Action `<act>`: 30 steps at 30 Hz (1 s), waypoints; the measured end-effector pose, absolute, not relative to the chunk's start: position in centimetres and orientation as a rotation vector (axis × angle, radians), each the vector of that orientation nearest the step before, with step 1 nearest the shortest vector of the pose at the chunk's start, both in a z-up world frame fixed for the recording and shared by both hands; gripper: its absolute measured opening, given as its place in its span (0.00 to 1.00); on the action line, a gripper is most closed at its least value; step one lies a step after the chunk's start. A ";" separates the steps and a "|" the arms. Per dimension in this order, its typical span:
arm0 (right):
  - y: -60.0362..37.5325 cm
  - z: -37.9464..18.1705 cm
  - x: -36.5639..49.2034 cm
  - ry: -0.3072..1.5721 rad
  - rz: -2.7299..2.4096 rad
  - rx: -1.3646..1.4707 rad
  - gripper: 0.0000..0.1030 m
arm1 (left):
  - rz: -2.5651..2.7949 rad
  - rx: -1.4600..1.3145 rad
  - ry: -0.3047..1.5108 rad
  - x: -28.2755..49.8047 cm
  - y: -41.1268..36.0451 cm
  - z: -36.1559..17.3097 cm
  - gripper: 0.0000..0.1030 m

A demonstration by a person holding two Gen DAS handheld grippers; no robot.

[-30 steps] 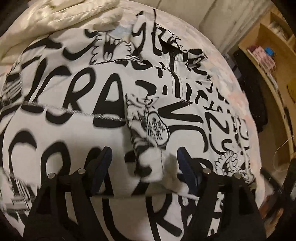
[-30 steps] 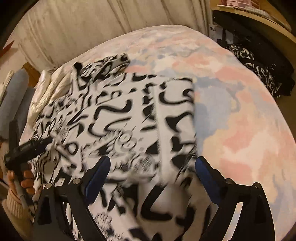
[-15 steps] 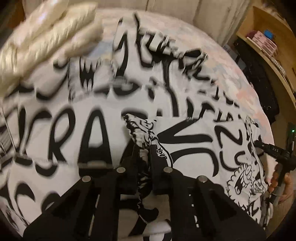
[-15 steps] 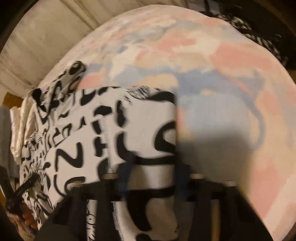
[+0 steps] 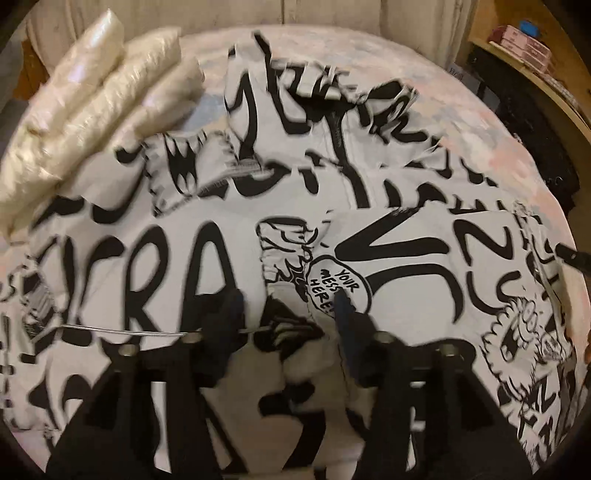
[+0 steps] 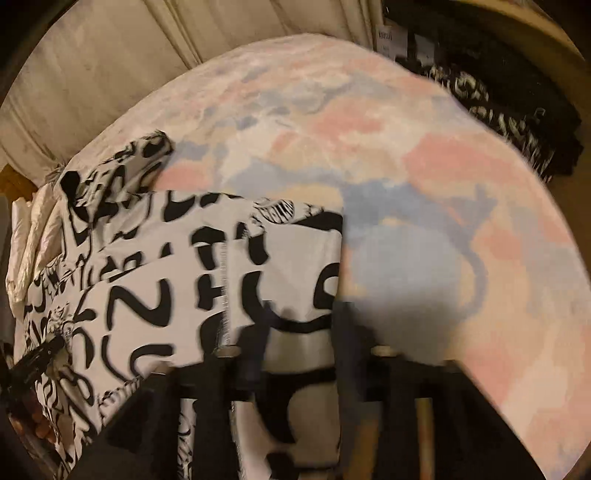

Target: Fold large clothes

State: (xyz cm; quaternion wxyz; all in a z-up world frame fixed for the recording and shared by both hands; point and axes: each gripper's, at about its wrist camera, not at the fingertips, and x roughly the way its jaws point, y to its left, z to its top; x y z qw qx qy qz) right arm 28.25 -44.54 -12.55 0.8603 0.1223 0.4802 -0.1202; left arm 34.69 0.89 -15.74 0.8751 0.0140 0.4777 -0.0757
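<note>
A large white garment (image 5: 207, 229) with black graffiti lettering lies spread on a bed with a pastel pink and blue sheet (image 6: 424, 177). My left gripper (image 5: 286, 310) points down at a folded sleeve end near the "YOUR MESS HERE" bubble (image 5: 338, 284). Its jaws are opening, and the cloth lies loose between the blue fingers (image 5: 345, 314). My right gripper (image 6: 301, 334) hangs over the garment's straight right edge (image 6: 332, 258). Its jaws are opening too, with cloth under them and no pinch that I can see. Both views are blurred by motion.
A cream quilted duvet (image 5: 92, 103) is bunched at the garment's far left. Wooden shelves with pink boxes (image 5: 524, 33) and a dark heap of clothes (image 6: 509, 107) stand beyond the bed's right side. A pale padded wall (image 6: 110, 66) runs behind the bed.
Both grippers stood wide one second ago, were shut on cloth half a second ago, and have since parted again. The right gripper has shifted to the garment's right edge.
</note>
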 end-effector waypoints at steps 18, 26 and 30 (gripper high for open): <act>-25.1 -13.3 23.2 1.096 -0.013 0.217 0.82 | -0.229 -0.065 1.009 30.4 -4.9 -15.7 0.47; -28.5 -15.7 20.3 1.093 -0.198 0.083 0.75 | -0.212 0.027 1.000 29.2 -4.2 -18.2 0.46; -32.8 -15.1 17.8 1.072 -0.196 0.166 0.33 | -0.259 -0.032 1.011 28.8 -2.7 -17.9 0.46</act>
